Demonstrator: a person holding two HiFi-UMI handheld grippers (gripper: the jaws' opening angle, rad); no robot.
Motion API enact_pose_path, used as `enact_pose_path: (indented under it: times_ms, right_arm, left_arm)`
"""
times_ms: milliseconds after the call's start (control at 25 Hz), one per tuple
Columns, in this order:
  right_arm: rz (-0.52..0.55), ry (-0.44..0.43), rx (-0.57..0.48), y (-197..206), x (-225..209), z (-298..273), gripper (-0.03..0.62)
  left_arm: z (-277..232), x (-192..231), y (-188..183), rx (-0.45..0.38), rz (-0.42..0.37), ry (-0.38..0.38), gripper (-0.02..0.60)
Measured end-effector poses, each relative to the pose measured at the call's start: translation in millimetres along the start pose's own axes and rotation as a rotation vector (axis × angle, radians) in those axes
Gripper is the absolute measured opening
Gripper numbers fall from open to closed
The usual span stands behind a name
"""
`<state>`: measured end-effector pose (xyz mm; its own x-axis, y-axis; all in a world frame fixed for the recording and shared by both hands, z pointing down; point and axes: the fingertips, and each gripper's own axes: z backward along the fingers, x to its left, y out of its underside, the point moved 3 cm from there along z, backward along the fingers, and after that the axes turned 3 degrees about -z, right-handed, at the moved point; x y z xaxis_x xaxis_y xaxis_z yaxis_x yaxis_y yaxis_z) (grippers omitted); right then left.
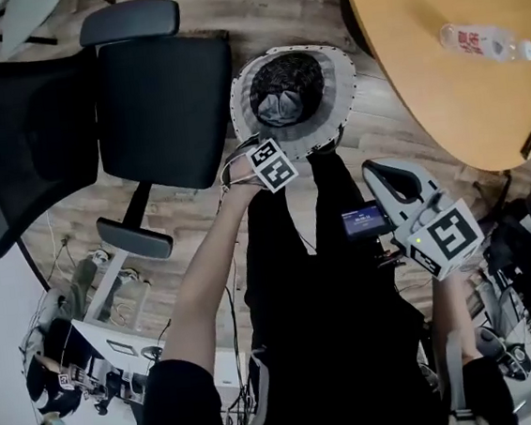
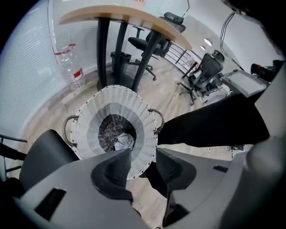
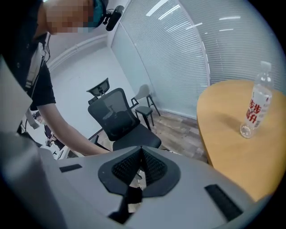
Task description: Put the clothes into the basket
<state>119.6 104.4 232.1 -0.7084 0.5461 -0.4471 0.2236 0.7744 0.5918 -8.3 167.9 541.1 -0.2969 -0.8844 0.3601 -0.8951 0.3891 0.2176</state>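
Observation:
A white woven basket stands on the wooden floor with a grey garment lying in it. A long black garment hangs between my two grippers, just in front of the basket. My left gripper is above the basket's near rim. In the left gripper view its fingertips stand apart over the basket, and the black garment is pinched deeper between the jaws. My right gripper is to the right, and its jaws are shut on a fold of the black garment.
A black office chair stands left of the basket, and another chair is at the far left. A round wooden table with a water bottle on it is at the upper right. Cables and gear crowd the lower left floor.

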Motion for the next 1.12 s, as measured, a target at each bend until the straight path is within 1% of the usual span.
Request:
enact_pose_path:
  times_ms: [120, 240, 440, 520, 640, 800, 960, 1120]
  right_arm:
    - [-0.011, 0.033, -0.015, -37.5, -4.3, 0.8, 0.015]
    - [0.015, 0.074, -0.024, -85.8, 13.4, 2.9, 0.016]
    - [0.039, 0.145, -0.033, -157.5, 55.8, -7.5, 0.016]
    - [0.046, 0.154, -0.046, -178.2, 76.6, -10.6, 0.017]
    - [0.065, 0.159, -0.074, -192.9, 93.2, -10.5, 0.016]
    - [0.1, 0.153, -0.115, -206.8, 111.1, -12.4, 0.015]
    - [0.115, 0.152, -0.137, -207.3, 138.1, -15.4, 0.015]
    - [0.1, 0.158, -0.163, -212.8, 146.6, -16.4, 0.015]
  left_arm:
    - [39.7, 10.1, -11.4, -0.065, 0.049, 0.032, 0.184]
    - [98.2, 23.2, -19.1, -0.15, 0.103, 0.051, 0.166]
    - [185.7, 44.8, -11.5, -0.24, 0.085, 0.049, 0.103]
    - [214.4, 47.3, -0.8, -0.263, 0.085, 0.047, 0.095]
    - [244.3, 46.8, 7.2, -0.301, 0.088, 0.025, 0.077]
    - [281.8, 43.8, 12.7, -0.37, 0.125, 0.0, 0.045]
    - [319.3, 32.6, 25.6, -0.462, 0.139, -0.052, 0.031]
    - [342.7, 32.4, 39.2, -0.535, 0.173, -0.073, 0.014]
